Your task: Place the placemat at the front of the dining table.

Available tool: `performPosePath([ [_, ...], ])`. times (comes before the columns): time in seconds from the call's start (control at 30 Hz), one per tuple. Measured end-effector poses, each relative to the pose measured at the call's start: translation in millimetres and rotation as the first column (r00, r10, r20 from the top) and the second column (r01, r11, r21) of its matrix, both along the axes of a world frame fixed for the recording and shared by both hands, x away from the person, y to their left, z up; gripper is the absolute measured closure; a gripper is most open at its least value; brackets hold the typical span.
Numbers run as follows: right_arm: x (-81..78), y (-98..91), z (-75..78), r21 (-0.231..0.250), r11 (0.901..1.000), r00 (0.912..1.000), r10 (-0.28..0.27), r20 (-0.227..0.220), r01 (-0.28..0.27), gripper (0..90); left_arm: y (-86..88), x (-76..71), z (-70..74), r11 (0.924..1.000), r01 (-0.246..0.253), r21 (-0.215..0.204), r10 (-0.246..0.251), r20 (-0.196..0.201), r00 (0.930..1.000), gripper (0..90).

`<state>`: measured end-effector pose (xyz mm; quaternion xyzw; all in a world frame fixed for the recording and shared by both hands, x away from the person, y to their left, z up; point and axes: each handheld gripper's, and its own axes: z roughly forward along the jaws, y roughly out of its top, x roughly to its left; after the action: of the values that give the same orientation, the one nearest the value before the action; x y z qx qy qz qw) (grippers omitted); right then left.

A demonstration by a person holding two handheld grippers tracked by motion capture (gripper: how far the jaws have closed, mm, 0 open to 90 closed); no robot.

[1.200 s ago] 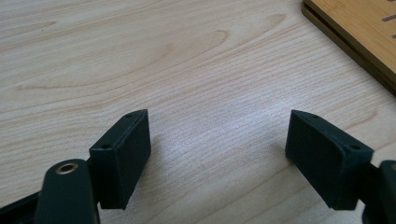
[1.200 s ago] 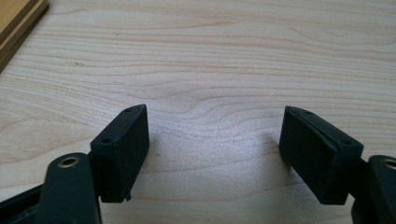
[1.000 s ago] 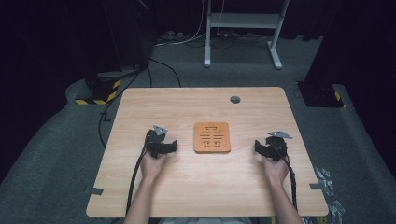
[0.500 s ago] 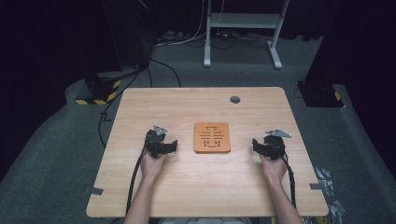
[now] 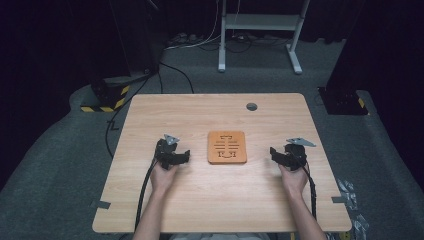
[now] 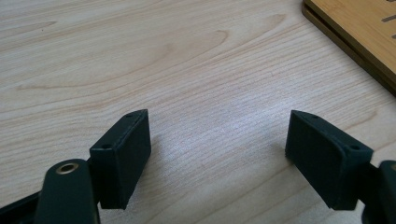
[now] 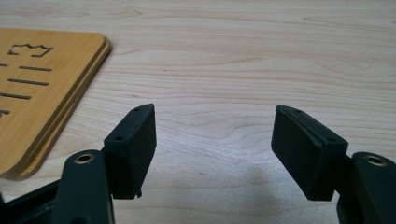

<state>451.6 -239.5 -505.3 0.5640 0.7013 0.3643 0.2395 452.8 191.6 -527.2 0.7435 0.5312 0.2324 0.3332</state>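
Dark floor and black equipment ring a pale wooden tabletop (image 5: 220,200) in the high view, with a grey metal stand (image 5: 260,30) at the back and a yellow-and-black striped block (image 5: 107,97) on the floor off the far left corner. A small round grey hole (image 5: 251,106) sits near the tabletop's far edge. At the middle lies a square orange-brown wooden board (image 5: 227,147) cut through with slots. The left gripper (image 5: 186,156) rests on the wood just left of the board, held in the left hand (image 5: 164,175); the right gripper (image 5: 273,151) lies well to the board's right, held in the right hand (image 5: 294,179). Both point inward toward the board, and a cable trails back from each along the forearm. From the left gripper view, its two black fingers (image 6: 123,156) stand spread wide with nothing but bare wood grain between them, and the board's layered edge (image 6: 355,35) crosses the upper right corner, apart from them. From the right gripper view, its fingers (image 7: 133,149) are likewise spread and empty over the tabletop, with the board's rounded corner and slots (image 7: 42,93) at the left, near the left finger but not touching it.
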Motion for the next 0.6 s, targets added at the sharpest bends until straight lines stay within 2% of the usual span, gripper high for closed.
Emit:
performPosePath([
  [0.17, 1.1, 2.4, 3.4, 0.004, 0.9999, 0.9999, 0.013, 0.001, -0.013, 30.7, 0.0, 0.0, 0.0, 1.0000, 0.000, 0.000, 0.000, 0.000, 1.0000, 22.4],
  [0.3, 3.8, 8.9, 11.5, -0.005, 0.9992, 0.9991, 0.041, 0.010, -0.041, 30.7, 0.0, 0.0, 0.0, 1.0000, 0.000, 0.000, 0.000, 0.000, 1.0000, 22.4],
  [0.47, 7.5, 15.5, 14.9, -0.009, 0.9983, 0.9983, 0.058, -0.004, -0.058, 30.5, 0.1, 0.0, 0.0, 1.0000, 0.001, 0.000, -0.001, 0.000, 1.0000, 22.4],
  [0.6, 11.3, 25.6, 21.6, -0.018, 0.9966, 0.9967, 0.081, 0.007, -0.081, 30.7, 0.1, 0.0, 0.0, 1.0000, 0.000, 0.000, 0.000, 0.000, 1.0000, 22.4],
])
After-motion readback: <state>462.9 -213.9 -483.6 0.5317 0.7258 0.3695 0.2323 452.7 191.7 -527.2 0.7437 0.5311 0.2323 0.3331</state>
